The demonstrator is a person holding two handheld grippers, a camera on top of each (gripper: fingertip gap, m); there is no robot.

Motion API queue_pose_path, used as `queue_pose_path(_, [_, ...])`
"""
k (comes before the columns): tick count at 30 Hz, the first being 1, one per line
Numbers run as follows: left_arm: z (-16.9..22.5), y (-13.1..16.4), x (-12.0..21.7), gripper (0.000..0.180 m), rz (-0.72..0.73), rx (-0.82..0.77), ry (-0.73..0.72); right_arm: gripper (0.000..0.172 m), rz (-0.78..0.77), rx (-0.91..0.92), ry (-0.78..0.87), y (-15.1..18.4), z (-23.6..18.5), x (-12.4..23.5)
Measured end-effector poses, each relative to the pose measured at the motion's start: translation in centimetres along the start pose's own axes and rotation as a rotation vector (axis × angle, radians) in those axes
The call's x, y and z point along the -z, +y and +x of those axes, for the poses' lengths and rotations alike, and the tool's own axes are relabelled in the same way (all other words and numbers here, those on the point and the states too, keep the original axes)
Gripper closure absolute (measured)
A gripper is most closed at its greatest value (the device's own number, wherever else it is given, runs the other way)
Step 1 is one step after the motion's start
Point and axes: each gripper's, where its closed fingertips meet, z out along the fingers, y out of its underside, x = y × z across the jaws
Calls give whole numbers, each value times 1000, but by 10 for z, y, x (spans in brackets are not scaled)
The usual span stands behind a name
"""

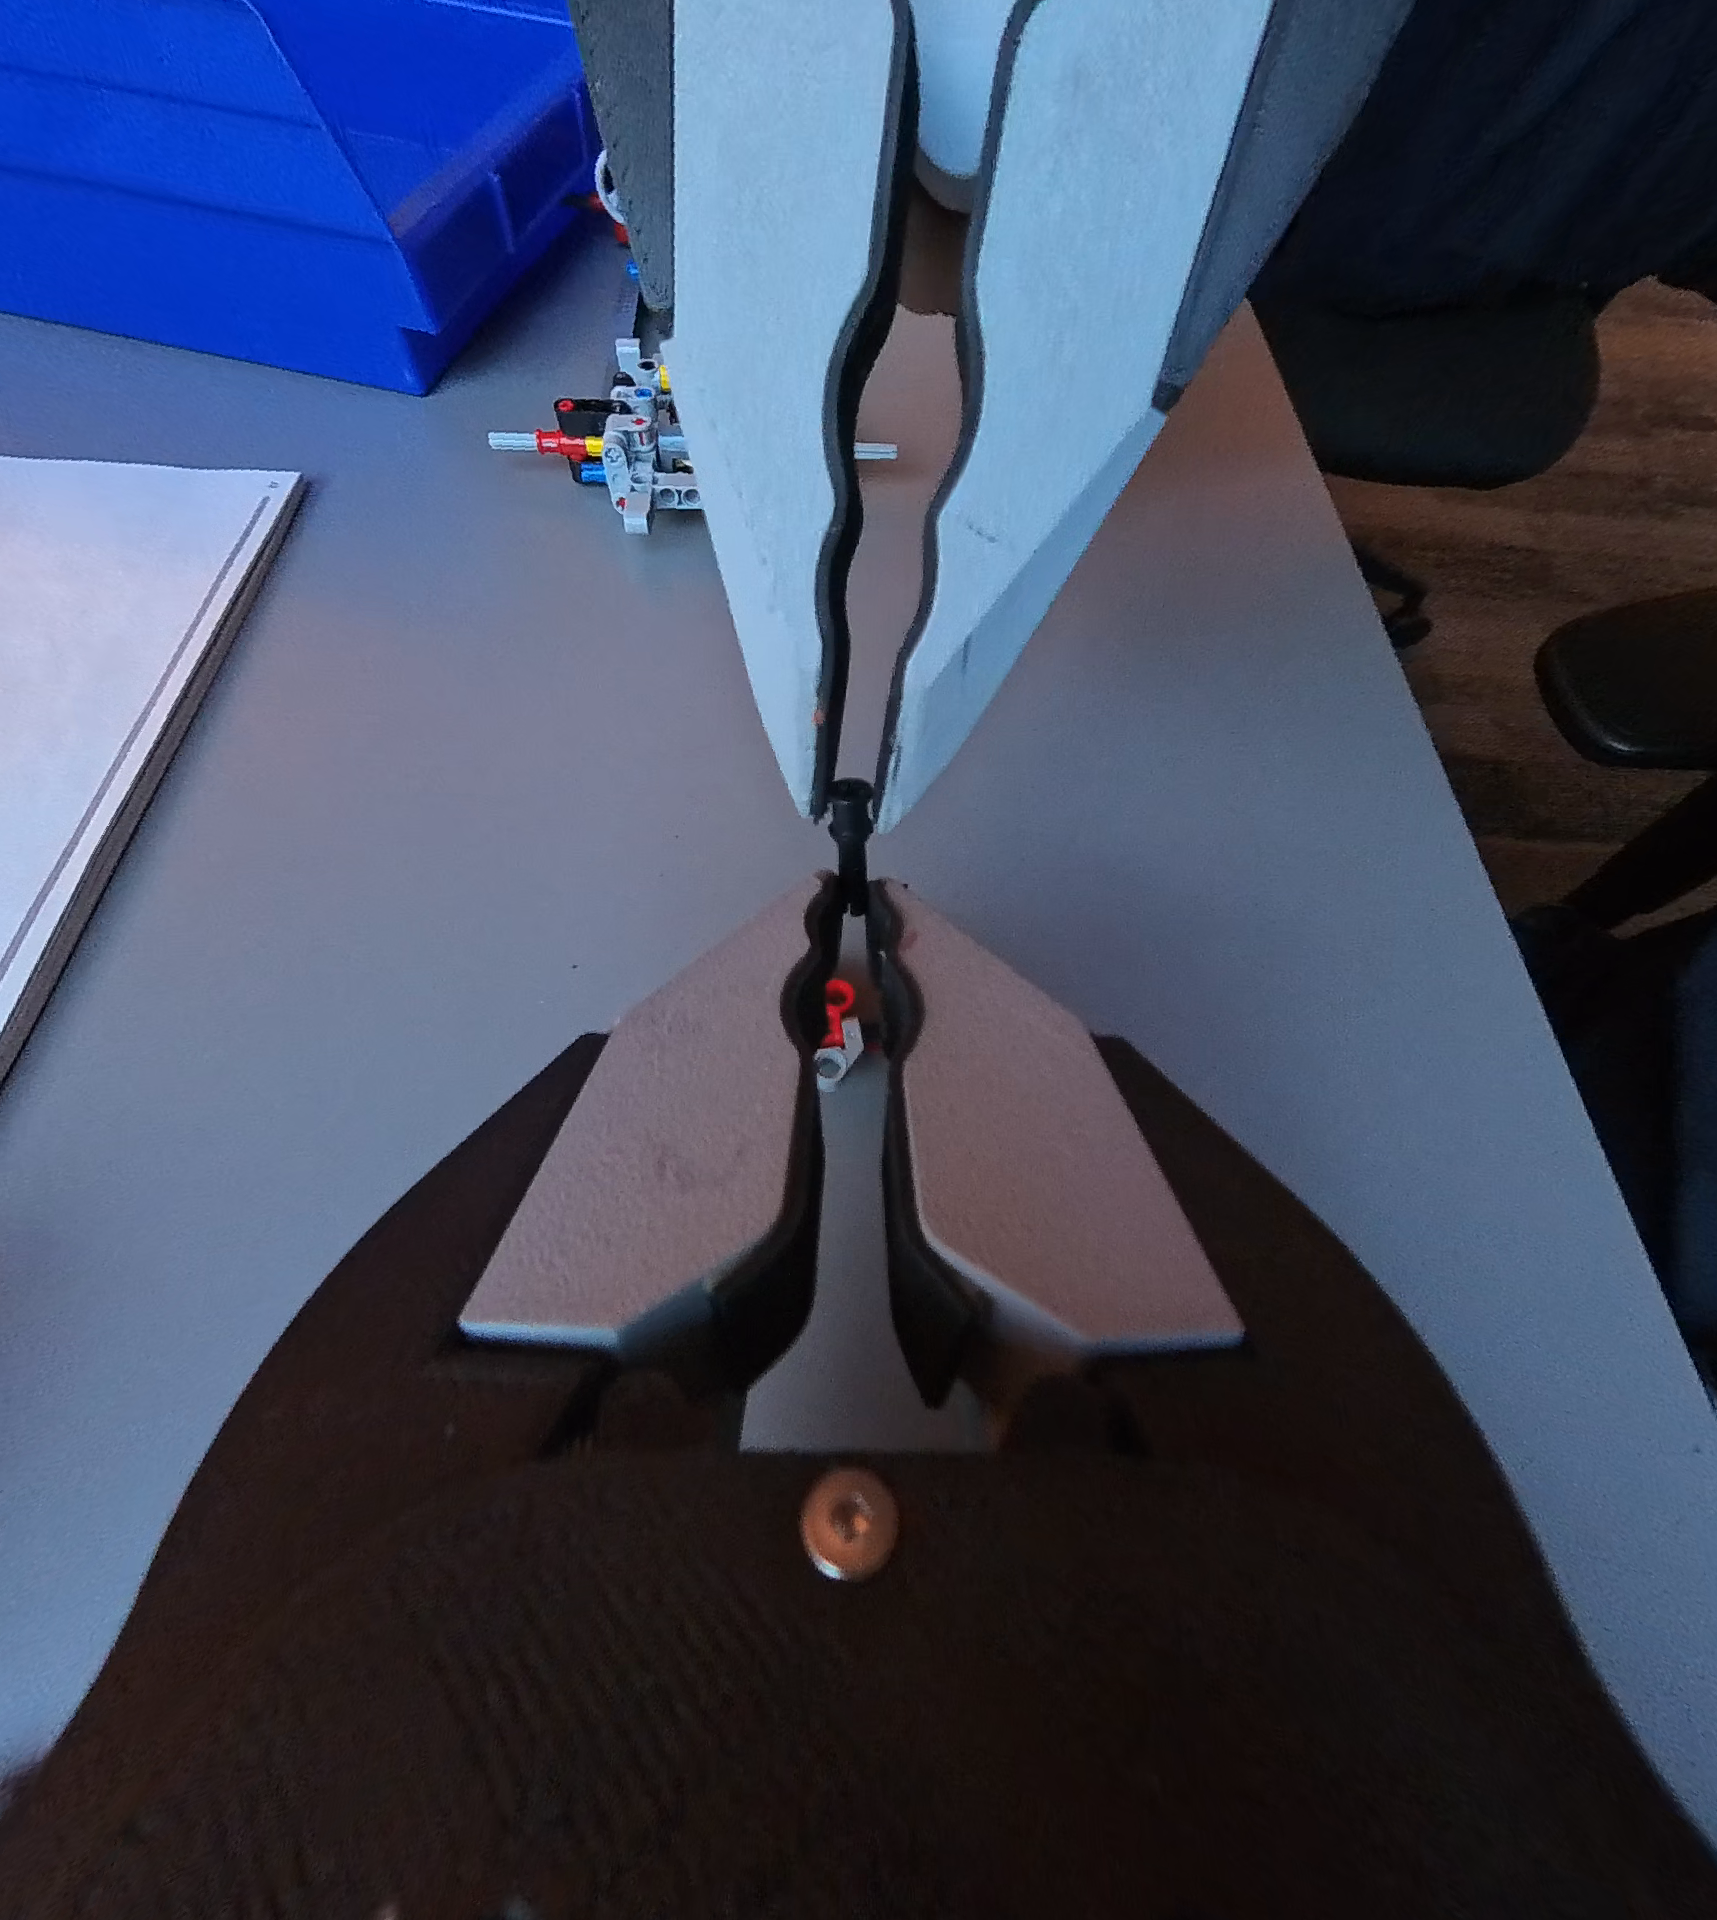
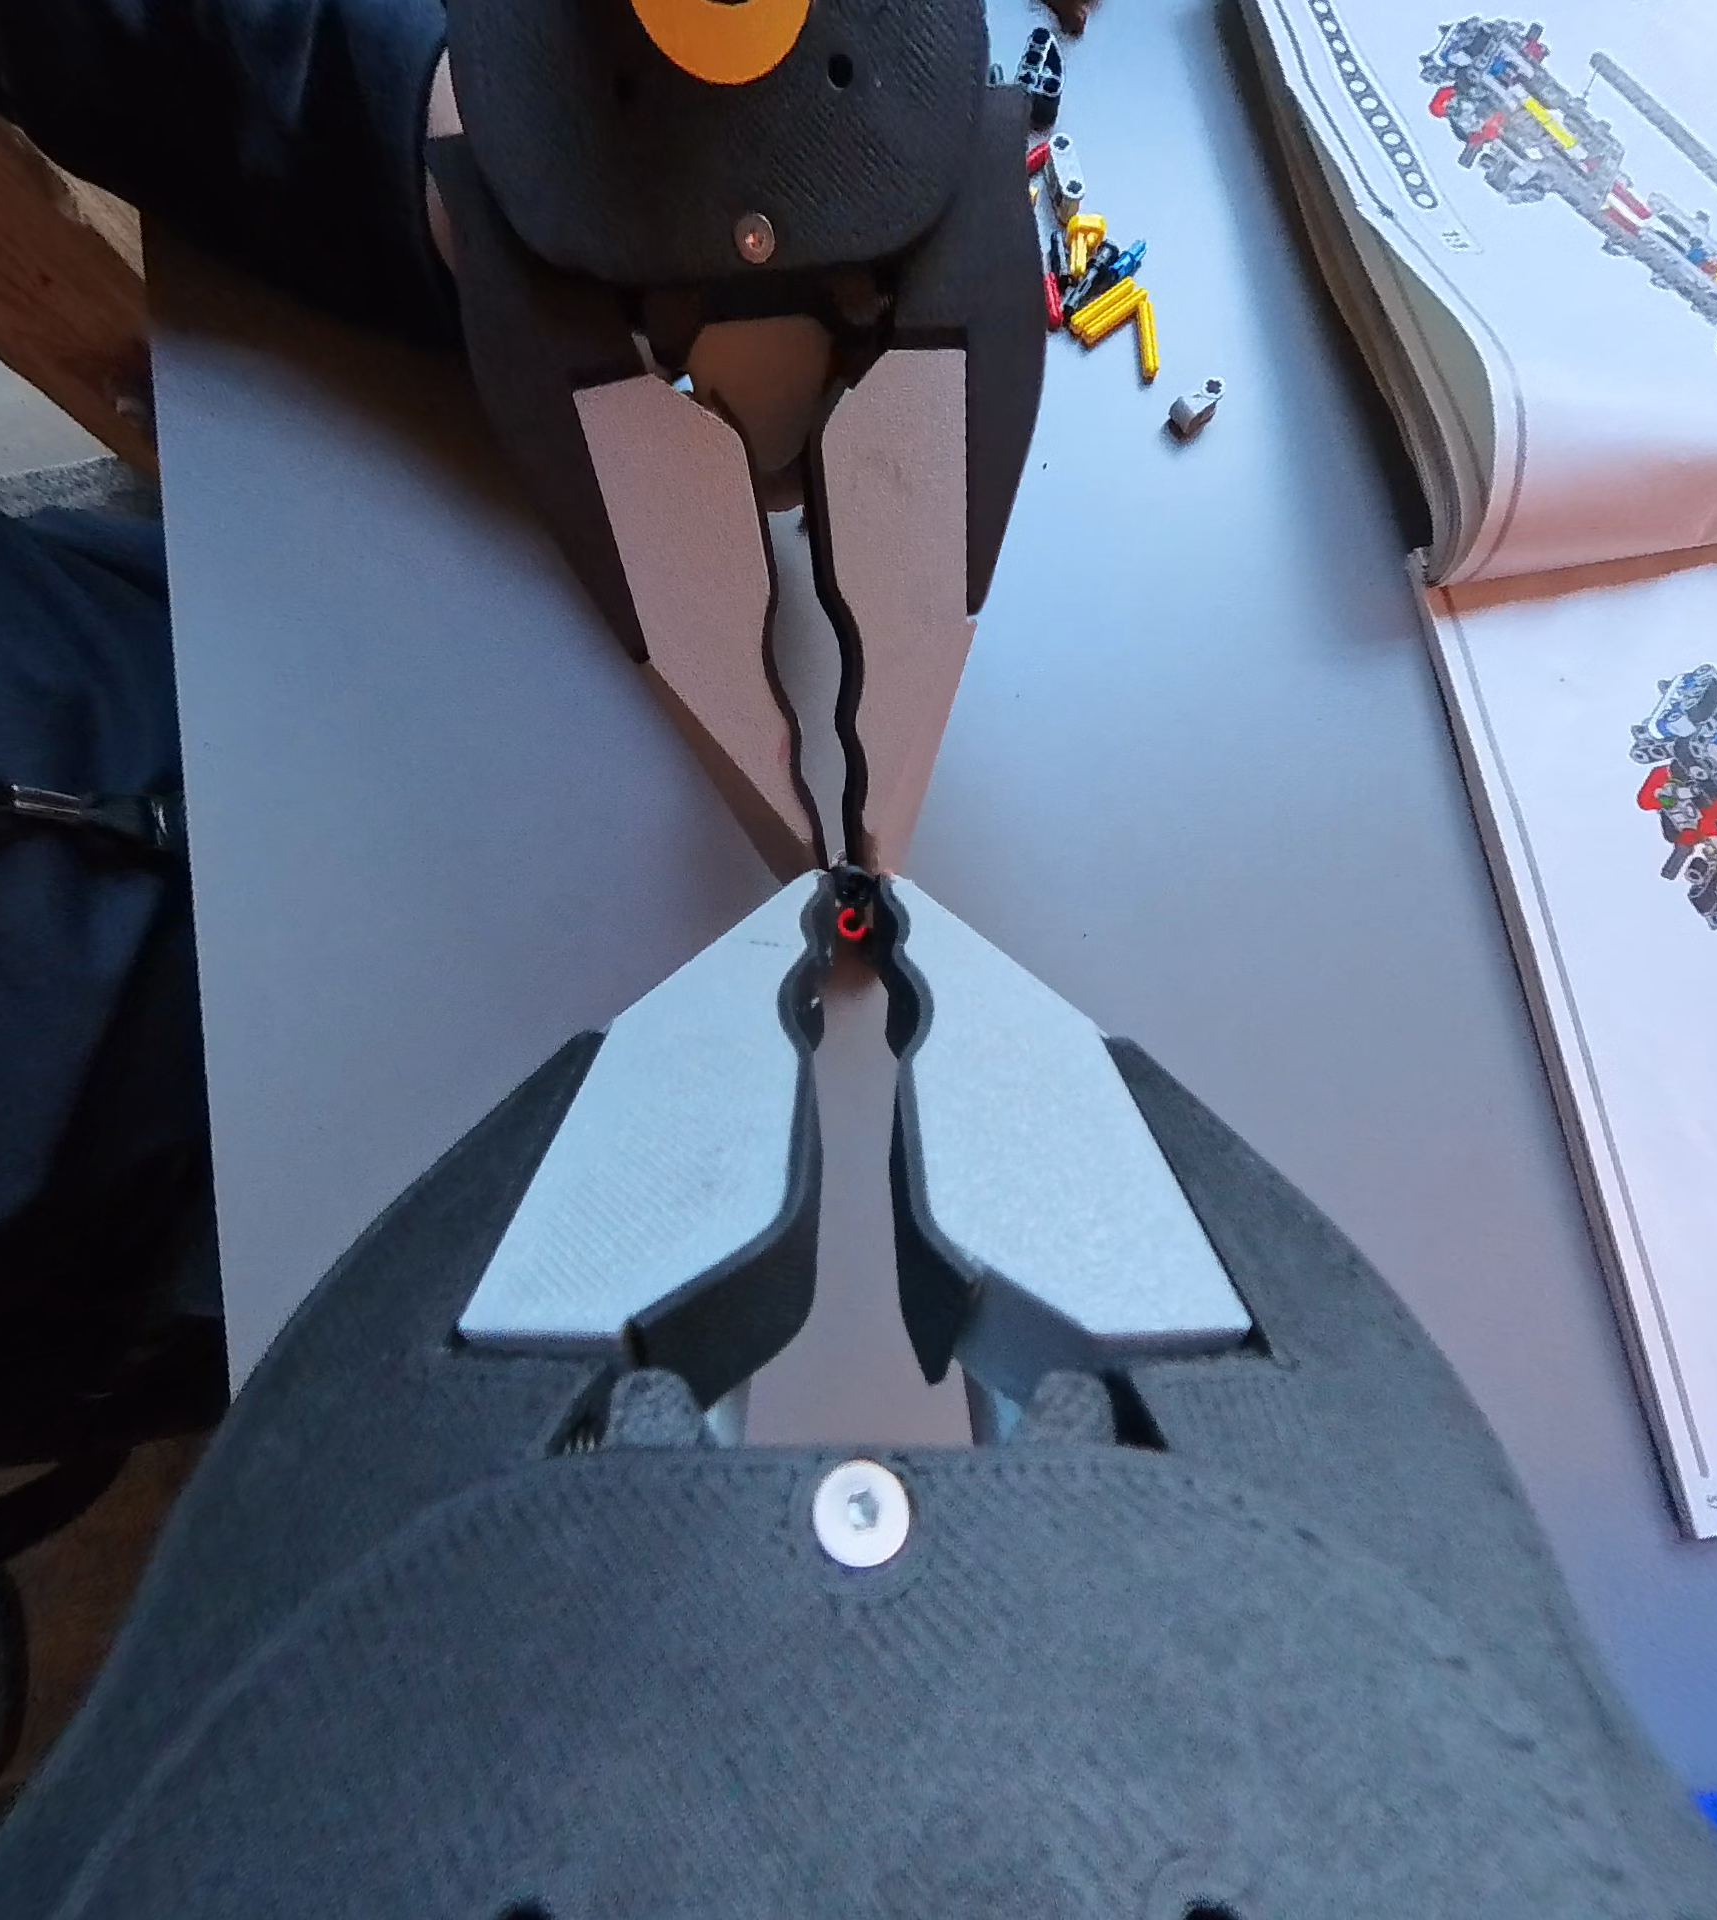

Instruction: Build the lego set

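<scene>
Both grippers, left (image 1: 849,883) and right (image 2: 852,885), pinch opposite ends of one tiny black pin (image 1: 850,831) above the grey table's (image 1: 418,727) right edge; light, stiff, probably slippery, best gripped at its ends.

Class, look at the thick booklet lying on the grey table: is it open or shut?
Open. In the right wrist view the booklet lies spread on the table, two printed pages showing, with the far page curling up from the spine.

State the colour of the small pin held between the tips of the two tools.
Black; the pin shows best in the left wrist view.
</scene>
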Motion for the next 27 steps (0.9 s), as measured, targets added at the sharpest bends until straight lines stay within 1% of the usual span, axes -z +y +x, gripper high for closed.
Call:
queue_pose_path(7, [1,0,1,179,-1,5,3,168,-26,9,0,0,-1,-2])
queue_pose_path(10, [0,5,0,176,-34,5,4,169,-72,5,6,4,0,-4])
queue_pose_path(12, [-9,19,2,149,-117,-9,-20,169,-137,9,44,13,8,-5])
queue_pose_path(13, [-13,28,3,143,-163,-12,-33,169,-165,17,57,16,11,-5])
queue_pose_path(14, [-13,35,4,142,-190,-16,-19,169,-185,28,62,19,12,-7])
queue_pose_path(16, [-8,44,4,142,-222,-26,25,169,-224,61,62,23,11,-13])
queue_pose_path(18, [-9,48,2,146,-242,-59,14,169,-259,93,50,28,7,-22])
queue_pose_path(20, [-10,47,-1,151,-236,-80,4,168,-290,123,56,34,7,-30])
queue_pose_path(22, [-10,45,-4,153,-232,-83,13,168,-297,128,45,37,6,-34])
queue_pose_path(27, [-8,50,-14,157,-259,-110,34,169,-321,149,38,40,5,-35])
